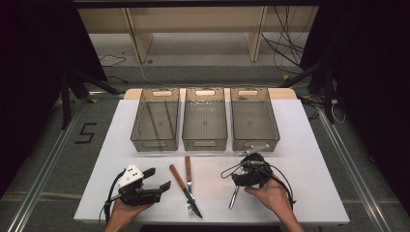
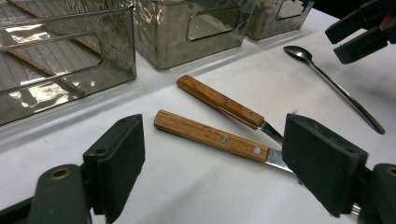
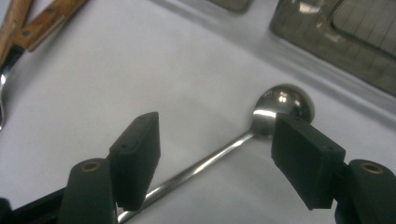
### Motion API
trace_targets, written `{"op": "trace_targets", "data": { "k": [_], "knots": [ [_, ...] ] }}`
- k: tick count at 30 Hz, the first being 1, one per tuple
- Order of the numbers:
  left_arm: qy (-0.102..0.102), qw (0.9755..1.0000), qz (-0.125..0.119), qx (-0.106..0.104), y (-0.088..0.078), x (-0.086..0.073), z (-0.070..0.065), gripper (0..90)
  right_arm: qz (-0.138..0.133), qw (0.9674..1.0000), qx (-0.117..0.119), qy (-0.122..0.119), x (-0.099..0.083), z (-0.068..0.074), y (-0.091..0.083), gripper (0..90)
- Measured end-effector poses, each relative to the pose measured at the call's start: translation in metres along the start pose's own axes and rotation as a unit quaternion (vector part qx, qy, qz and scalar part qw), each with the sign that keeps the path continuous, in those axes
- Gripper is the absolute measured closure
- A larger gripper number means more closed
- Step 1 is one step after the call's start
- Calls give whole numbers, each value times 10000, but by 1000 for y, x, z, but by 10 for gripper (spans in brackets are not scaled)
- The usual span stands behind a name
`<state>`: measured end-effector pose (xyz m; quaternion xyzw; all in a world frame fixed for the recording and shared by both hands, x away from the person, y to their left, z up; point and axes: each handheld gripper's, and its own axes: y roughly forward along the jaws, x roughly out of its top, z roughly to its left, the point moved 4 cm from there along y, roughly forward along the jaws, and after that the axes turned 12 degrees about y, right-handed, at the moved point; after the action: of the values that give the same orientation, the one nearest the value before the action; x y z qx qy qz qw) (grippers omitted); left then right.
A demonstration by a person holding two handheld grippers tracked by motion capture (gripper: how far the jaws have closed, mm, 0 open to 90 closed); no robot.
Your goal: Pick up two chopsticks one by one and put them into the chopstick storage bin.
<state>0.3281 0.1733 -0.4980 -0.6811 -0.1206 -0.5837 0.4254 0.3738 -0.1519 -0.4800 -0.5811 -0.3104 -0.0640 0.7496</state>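
Chopsticks (image 1: 155,121) already binned at left; spoon (image 3: 280,103), knife (image 1: 182,182) and fork (image 1: 189,181) remain on bench (image 1: 309,159); right hand-held gripper (image 3: 215,156) jaws apart over spoon, left hand-held gripper (image 2: 212,161) apart, empty.

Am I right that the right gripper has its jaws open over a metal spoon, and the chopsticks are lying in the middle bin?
Not quite. The right gripper does hold its jaws open over the metal spoon, but the chopsticks lie in the left bin, not the middle bin. The high view shows this.
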Motion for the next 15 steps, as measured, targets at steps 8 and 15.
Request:
{"op": "trace_targets", "data": {
  "k": [8,15],
  "knots": [
    [9,10000,10,-2,0,0,0,212,-53,9998,-110,181,-16,7,8,332],
    [2,10000,-3,5,0,0,0,212,-8,9993,-339,162,-21,9,17,333]
  ]
}}
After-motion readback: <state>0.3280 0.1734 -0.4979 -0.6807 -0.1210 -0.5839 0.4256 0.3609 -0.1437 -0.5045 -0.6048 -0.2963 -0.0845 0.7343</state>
